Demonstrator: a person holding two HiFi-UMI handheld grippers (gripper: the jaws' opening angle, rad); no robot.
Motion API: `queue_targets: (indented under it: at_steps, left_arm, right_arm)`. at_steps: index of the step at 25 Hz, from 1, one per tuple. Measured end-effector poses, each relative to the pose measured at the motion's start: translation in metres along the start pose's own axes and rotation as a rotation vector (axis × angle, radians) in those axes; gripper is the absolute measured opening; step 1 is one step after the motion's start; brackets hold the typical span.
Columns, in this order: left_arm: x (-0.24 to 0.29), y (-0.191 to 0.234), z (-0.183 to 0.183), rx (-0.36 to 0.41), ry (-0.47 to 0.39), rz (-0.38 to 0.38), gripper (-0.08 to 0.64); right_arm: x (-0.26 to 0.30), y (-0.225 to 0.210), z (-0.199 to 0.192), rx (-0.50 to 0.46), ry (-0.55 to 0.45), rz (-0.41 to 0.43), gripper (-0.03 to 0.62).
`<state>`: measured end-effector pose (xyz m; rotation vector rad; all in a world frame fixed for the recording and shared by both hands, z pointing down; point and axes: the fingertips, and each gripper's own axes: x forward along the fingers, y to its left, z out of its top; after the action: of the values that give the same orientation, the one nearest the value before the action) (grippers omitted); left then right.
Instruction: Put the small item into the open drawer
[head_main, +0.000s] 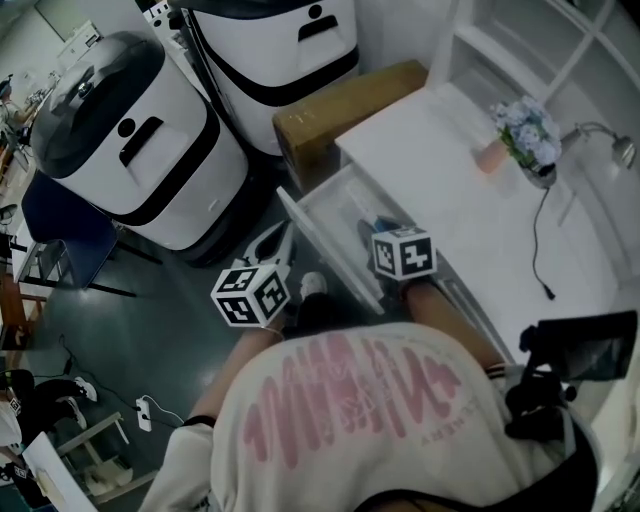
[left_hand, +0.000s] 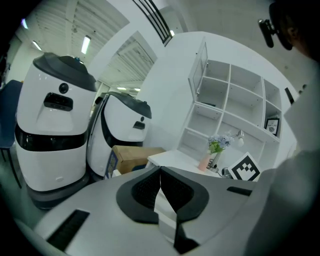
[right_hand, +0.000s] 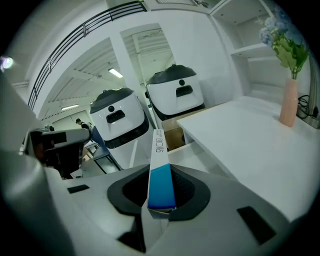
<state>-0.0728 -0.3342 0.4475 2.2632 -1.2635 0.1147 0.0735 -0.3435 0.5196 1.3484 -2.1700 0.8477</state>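
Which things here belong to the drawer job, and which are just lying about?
Part of the job:
- slim blue-and-white box, clamped in the right gripper
- open drawer of the white desk

Lying about:
- cardboard box
- pink vase of flowers
- white rounded machines
- desk lamp
- black cable

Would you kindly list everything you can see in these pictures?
desk: one, white, right of centre
open drawer: one, white, pulled out of the desk
cardboard box: one, brown, at the desk's far end
rounded machines: two, white and black, on the floor
vase of flowers: one, pink, on the desk
lamp: one, grey, on the desk
cable: one, black, on the desk
shelf unit: one, white, behind the desk
slim box: one, blue and white, gripped by the drawer
left hand-held gripper: one, grey, jaws together, empty
right hand-held gripper: one, grey, shut on the slim box
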Motion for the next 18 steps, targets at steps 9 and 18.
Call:
queue_targets:
  at_steps: [9, 18]
  left_arm:
    - [-0.003, 0.027, -0.012, -0.032, -0.075, 0.054, 0.031]
    - [-0.01, 0.044, -0.018, -0.04, -0.108, 0.081, 0.031]
  right_arm:
    - [0.048, -0.024, -0.051, -0.043, 0.131, -0.017, 0.087]
    - [0.076, -0.033, -0.092, -0.057, 0.24, -0.021, 0.087]
